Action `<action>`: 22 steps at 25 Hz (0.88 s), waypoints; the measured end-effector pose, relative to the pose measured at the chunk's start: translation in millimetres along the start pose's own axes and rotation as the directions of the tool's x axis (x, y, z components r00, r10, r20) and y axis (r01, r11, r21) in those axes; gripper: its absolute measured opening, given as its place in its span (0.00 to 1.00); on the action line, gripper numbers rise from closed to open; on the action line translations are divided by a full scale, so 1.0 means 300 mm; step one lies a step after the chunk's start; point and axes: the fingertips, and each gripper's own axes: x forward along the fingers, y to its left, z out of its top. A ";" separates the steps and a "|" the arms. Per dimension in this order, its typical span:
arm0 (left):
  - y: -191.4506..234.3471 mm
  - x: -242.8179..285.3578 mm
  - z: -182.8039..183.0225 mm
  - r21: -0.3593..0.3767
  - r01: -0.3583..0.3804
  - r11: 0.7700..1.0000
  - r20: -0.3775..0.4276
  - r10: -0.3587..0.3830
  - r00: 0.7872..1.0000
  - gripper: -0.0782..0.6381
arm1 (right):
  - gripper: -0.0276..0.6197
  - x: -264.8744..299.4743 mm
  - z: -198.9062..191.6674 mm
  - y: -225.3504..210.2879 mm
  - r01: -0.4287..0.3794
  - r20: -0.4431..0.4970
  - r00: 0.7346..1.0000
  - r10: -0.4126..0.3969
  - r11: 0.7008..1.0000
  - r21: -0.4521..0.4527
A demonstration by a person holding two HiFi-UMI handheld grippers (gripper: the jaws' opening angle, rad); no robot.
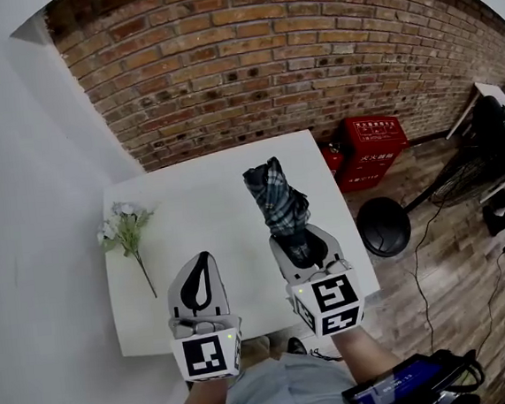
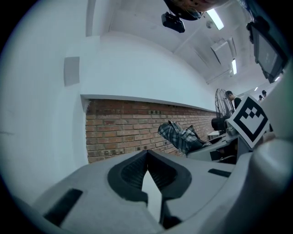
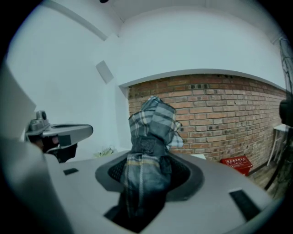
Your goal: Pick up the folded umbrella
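The right gripper (image 1: 304, 238) tilts slightly downward above the table (image 1: 201, 202), its jaws clamped on the folded umbrella (image 1: 276, 194). The left gripper (image 1: 204, 260) points level beside it, jaws together and empty.

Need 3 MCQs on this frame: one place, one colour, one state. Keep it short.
1. Where does the flower sprig lie?
A. in a vase
B. on the table, at its left side
C. on a shelf

2. What does the umbrella fabric look like?
A. plain red
B. yellow with dots
C. dark plaid

3. What is the state of the right gripper?
A. shut on the umbrella
B. open and empty
C. shut on a cup

Answers:
1 B: the sprig lies flat on the white tabletop.
2 C: both the head view and the right gripper view show a dark check pattern.
3 A: the jaws clamp the folded fabric.
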 end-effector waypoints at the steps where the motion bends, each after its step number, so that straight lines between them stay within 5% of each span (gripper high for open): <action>1: -0.009 -0.009 0.008 0.002 0.000 1.000 0.006 0.000 1.000 0.12 | 0.34 -0.015 0.010 0.000 -0.001 0.009 1.000 0.001 1.000 -0.003; 22: -0.094 -0.182 0.200 0.039 -0.068 0.997 0.097 0.064 0.993 0.12 | 0.34 -0.302 0.218 0.017 -0.013 0.221 0.975 0.029 0.997 -0.072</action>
